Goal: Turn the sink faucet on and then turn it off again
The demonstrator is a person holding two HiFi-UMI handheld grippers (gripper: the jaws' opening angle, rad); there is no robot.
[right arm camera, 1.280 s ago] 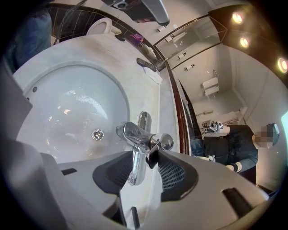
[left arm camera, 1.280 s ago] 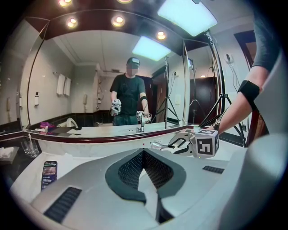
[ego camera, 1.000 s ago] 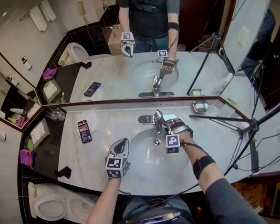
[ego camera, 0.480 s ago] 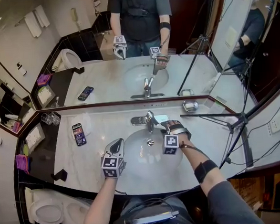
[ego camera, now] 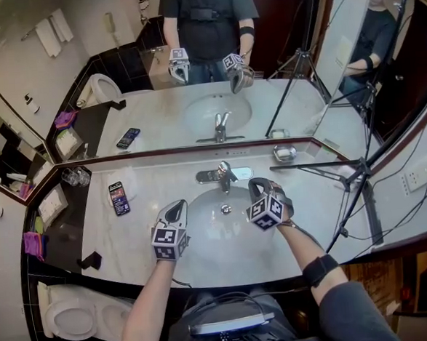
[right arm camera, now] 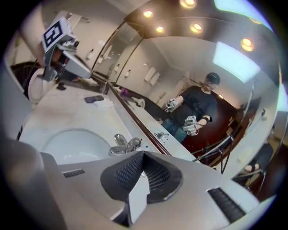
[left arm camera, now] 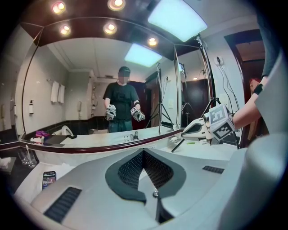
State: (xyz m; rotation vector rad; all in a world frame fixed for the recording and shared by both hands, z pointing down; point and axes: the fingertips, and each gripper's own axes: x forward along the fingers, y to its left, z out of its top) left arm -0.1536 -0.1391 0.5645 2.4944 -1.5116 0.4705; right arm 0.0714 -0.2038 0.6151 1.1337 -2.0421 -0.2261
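The chrome faucet (ego camera: 223, 176) stands at the back rim of the white sink (ego camera: 203, 229), its lever low, and no water stream is visible. My right gripper (ego camera: 256, 188) hovers above the basin's right side, just off the faucet. Its jaws have just closed and hold nothing. In the right gripper view the faucet (right arm camera: 125, 145) lies just beyond the meeting tips of the right gripper (right arm camera: 143, 155). My left gripper (ego camera: 177, 209) hangs over the basin's left rim, shut and empty. The left gripper view shows its pads (left arm camera: 155, 168) touching and the right gripper (left arm camera: 189, 132) at the right.
A phone (ego camera: 118, 197) and drinking glasses (ego camera: 71, 177) sit on the marble counter's left. On its right are a metal soap dish (ego camera: 284, 153) and a tripod leg (ego camera: 323, 168). A wall mirror (ego camera: 159, 119) rises behind the faucet. A toilet (ego camera: 74, 314) stands lower left.
My right gripper has come off the faucet lever, risen, rolled and drawn back toward me, its jaws now shut. The left gripper has lifted slightly.
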